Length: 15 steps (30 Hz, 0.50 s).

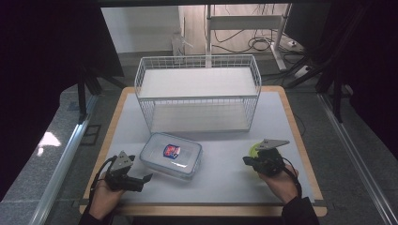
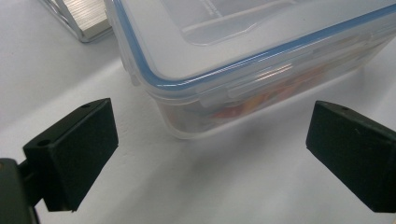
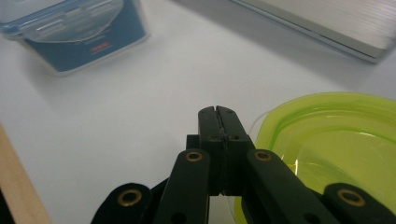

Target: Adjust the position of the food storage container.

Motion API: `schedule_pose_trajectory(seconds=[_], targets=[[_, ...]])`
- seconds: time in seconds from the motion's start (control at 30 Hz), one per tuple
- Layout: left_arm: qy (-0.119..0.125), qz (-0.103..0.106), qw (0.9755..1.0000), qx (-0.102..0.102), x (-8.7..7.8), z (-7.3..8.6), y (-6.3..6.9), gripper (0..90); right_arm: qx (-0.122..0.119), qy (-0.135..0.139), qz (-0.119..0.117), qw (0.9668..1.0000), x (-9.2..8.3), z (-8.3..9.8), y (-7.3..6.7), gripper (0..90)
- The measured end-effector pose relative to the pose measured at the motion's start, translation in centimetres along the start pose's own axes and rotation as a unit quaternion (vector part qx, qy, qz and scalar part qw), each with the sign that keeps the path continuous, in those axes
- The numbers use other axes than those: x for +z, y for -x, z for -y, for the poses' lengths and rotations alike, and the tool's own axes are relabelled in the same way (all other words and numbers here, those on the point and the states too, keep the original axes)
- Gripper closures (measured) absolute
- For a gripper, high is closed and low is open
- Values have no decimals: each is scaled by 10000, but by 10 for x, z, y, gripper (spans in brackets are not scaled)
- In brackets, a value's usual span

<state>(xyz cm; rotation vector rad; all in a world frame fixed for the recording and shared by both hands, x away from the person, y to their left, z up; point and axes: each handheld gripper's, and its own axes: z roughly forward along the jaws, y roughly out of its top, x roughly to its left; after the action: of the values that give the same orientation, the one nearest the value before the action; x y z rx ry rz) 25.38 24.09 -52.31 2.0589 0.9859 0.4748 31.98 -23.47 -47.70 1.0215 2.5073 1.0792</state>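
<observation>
Left gripper: we saw it at the near left of the table, held in the person's left hand, with its jaws spread wide and nothing between them. In the left gripper view the two black pads stood well apart, just short of the near side of the box.

Clear lidded box: we found it resting on the white table top, near centre and left of middle, just right of the left gripper. It had a blue-edged lid with a small blue and red label, and something reddish showed faintly through its wall.

Wire basket: we saw it standing at the far middle of the table, a white two-level rack, apart from the box.

Green container: we saw a yellow-green, translucent piece lying at the near right, just beside the right gripper; in the right gripper view its rim sat right of the jaws.

Right gripper: we saw it in the person's right hand, jaws pressed together with nothing clamped between them.
</observation>
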Motion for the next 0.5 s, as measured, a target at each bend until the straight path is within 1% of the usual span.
schedule_pose_trajectory(seconds=[0.1, 0.37, 0.43, 0.5], targets=[[-1, 8, 10000, -11, 0, 0, 0, 23, 118, 35, 82, 9999, -3, 2, 8, 900], [-15, 42, 10000, -37, 1, 0, 0, 24, 275, 122, 373, 9989, -10, 6, 24, 900], [-29, 57, 10000, -50, 1, 0, 0, 26, 356, 148, 423, 9984, -11, 7, 28, 900], [-43, 59, 10000, -51, 1, 0, 0, 30, 373, 168, 445, 9982, -12, 7, 30, 900]])
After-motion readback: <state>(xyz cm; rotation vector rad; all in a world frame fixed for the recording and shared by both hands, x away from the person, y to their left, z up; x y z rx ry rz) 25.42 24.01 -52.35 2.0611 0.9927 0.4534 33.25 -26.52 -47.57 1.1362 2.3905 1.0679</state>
